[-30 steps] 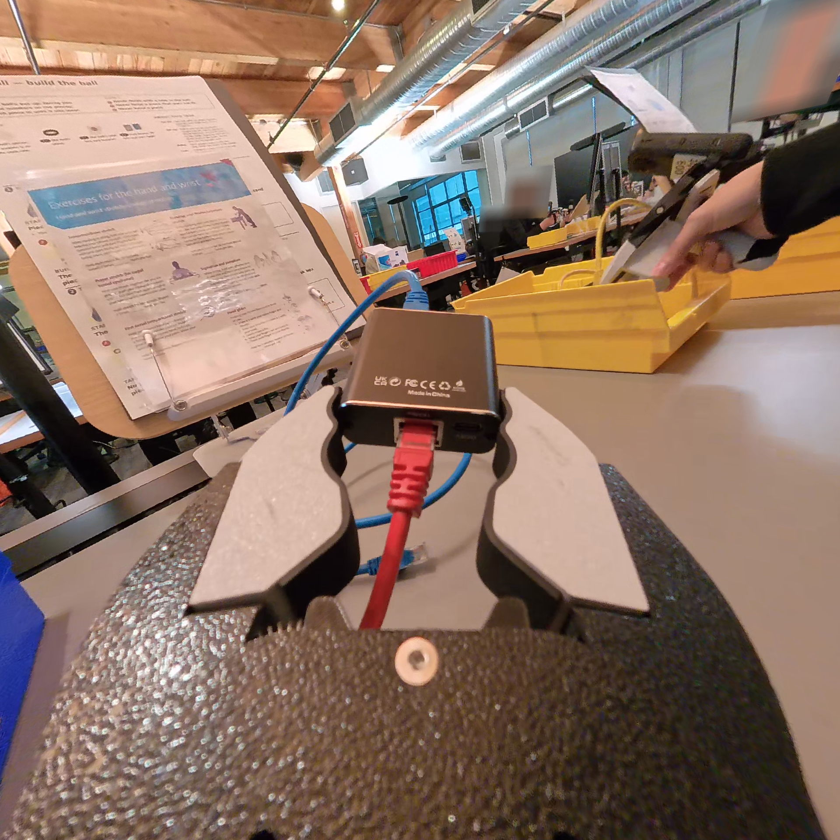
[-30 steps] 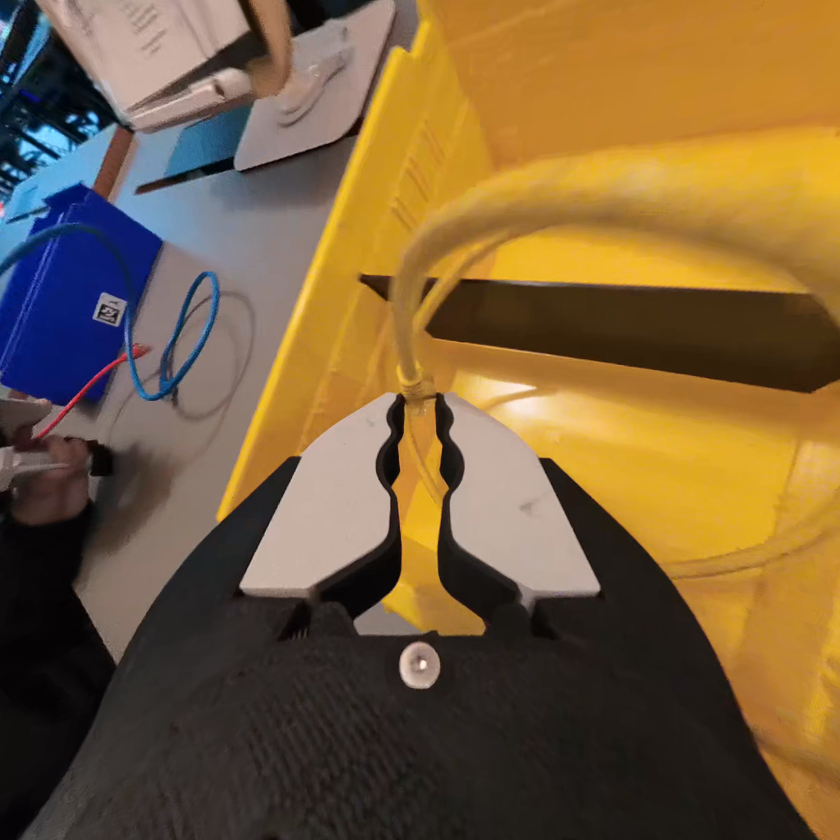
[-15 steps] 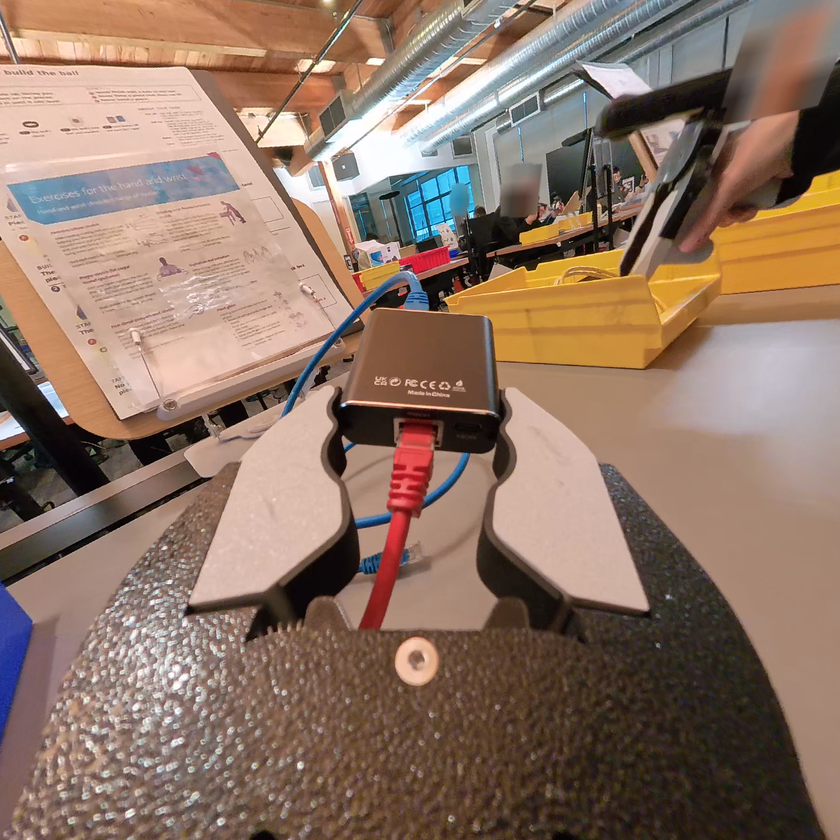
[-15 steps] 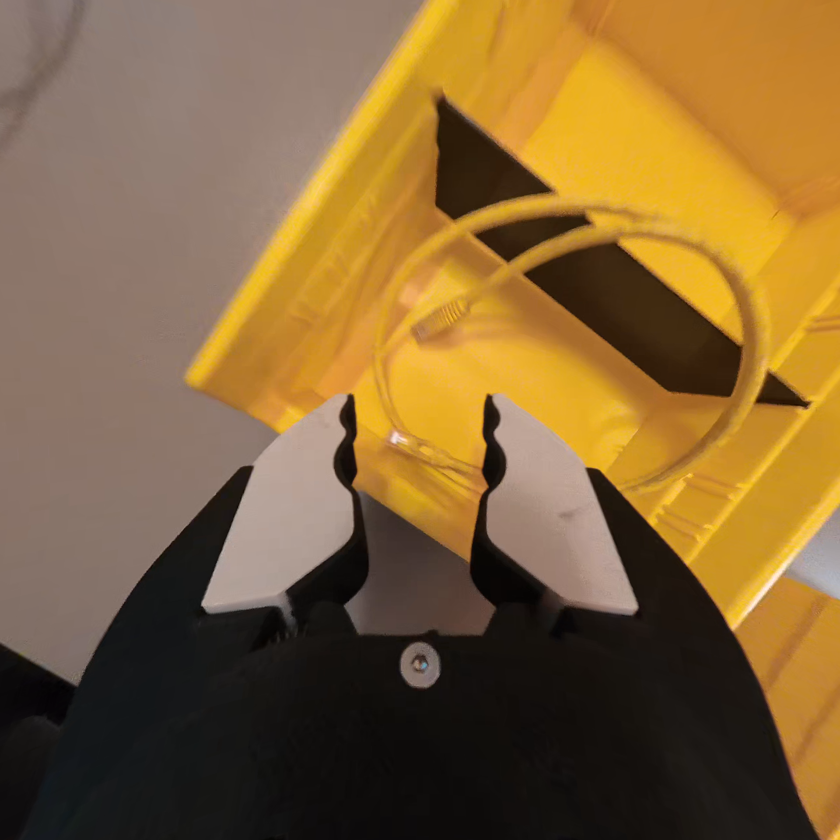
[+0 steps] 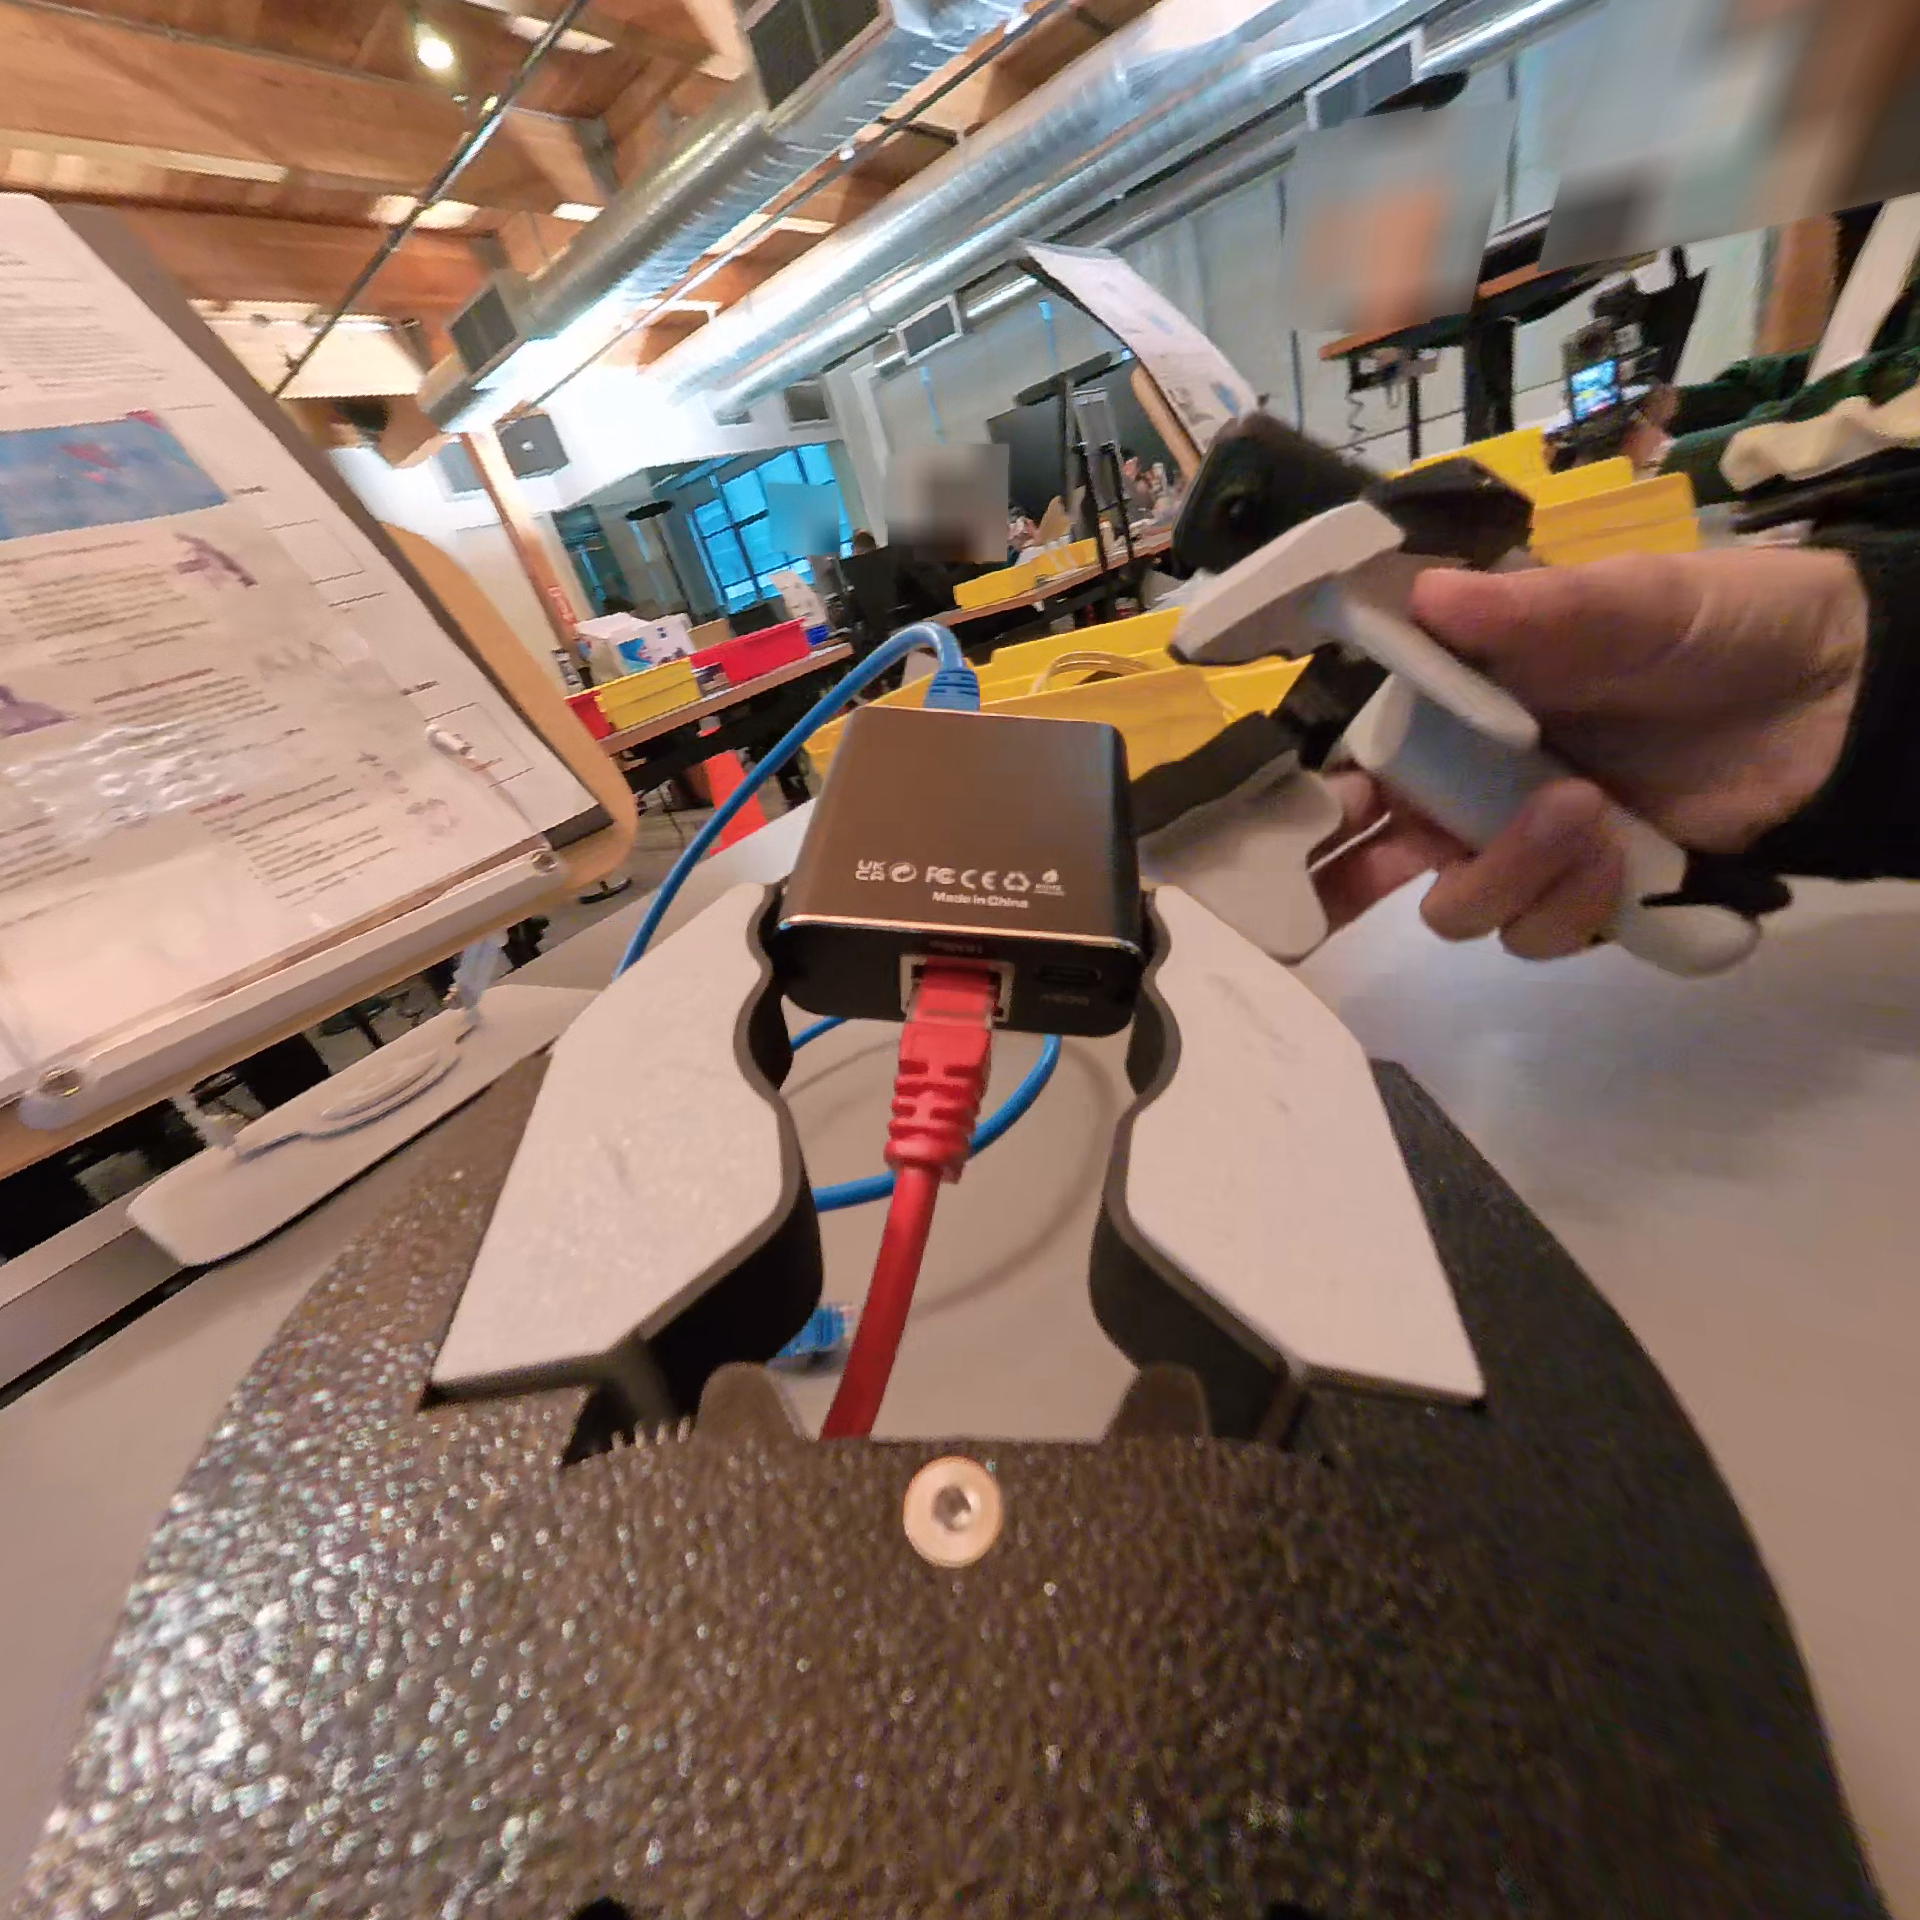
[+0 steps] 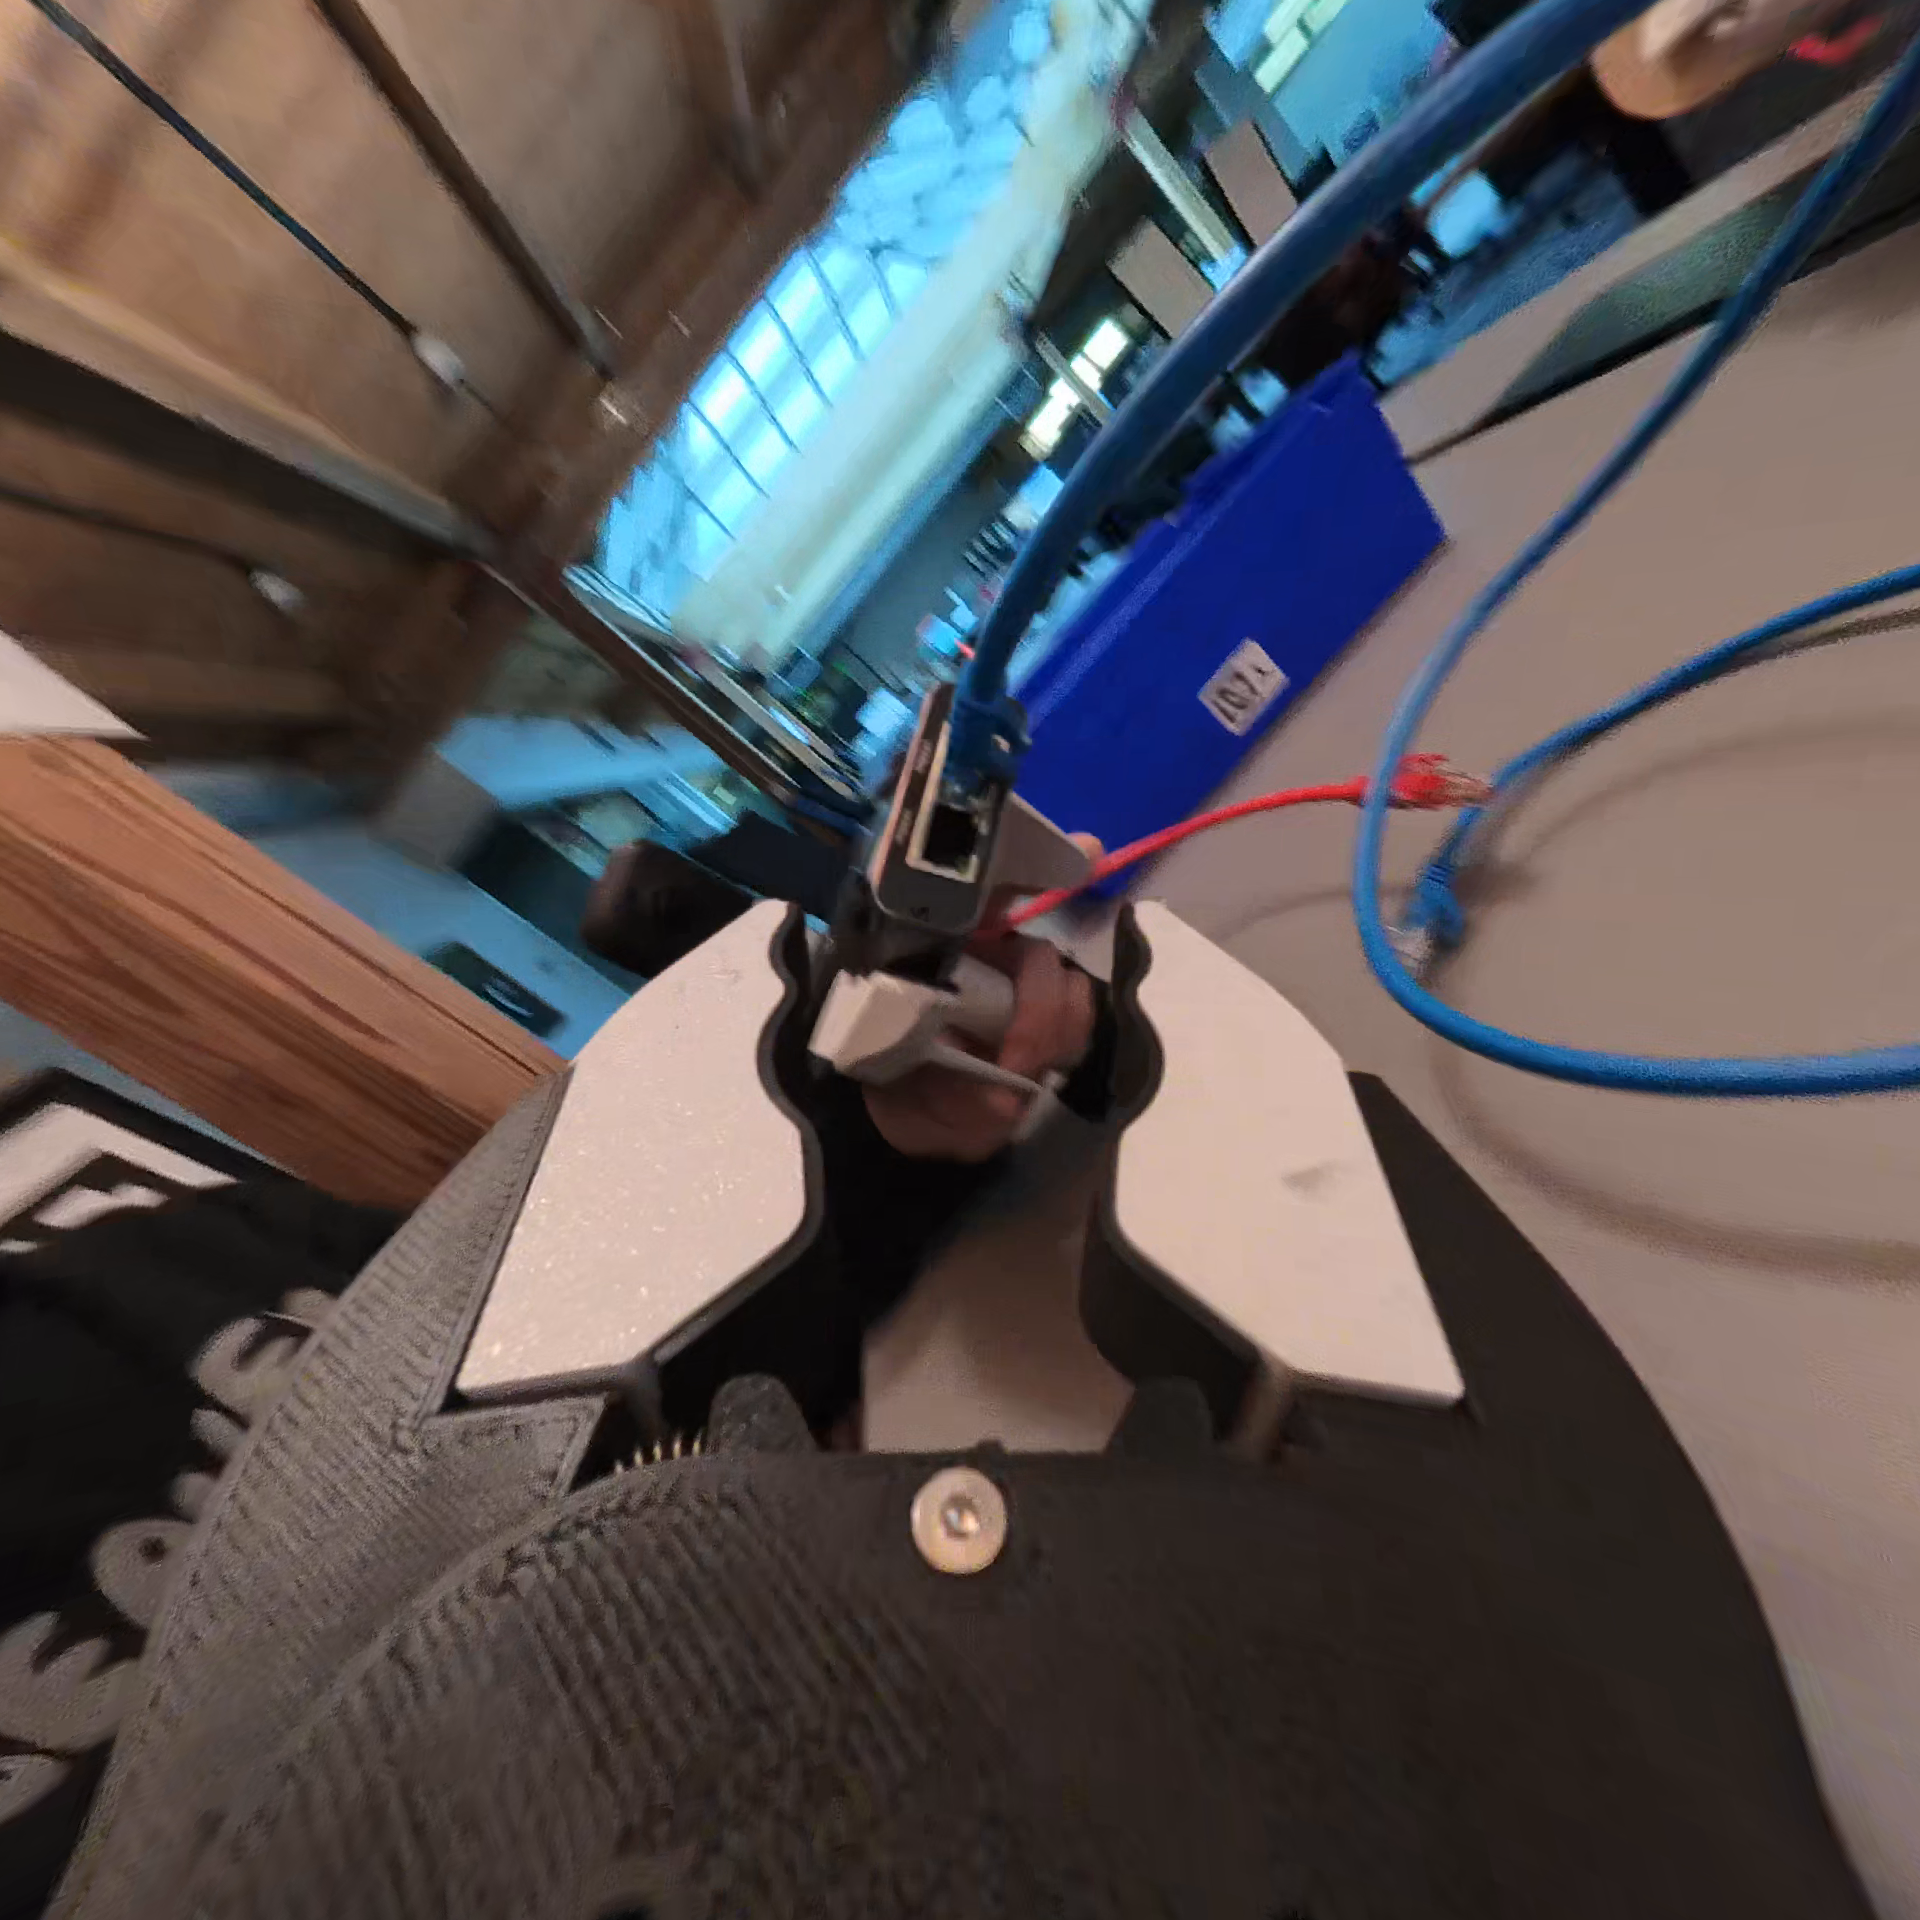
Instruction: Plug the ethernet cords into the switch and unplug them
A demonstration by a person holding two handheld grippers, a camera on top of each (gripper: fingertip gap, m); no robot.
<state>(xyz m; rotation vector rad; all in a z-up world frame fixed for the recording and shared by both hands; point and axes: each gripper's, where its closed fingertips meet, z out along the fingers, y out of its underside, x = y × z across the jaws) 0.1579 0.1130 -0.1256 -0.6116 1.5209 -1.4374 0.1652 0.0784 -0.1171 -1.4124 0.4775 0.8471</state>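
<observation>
Laminated sheet on wooden stand at left; yellow bins behind; blue box on grey table.

I see a row of small white printed marks and a line of lettering on top face of black switch, near its front edge, at 12 o'clock in left wrist view. Tiny legends above its ports are too small for me to read. Laminated sheet at 9 o'clock: dense print, blurred. Right wrist view: grey sticker on blue box at 1 o'clock, smeared.
</observation>
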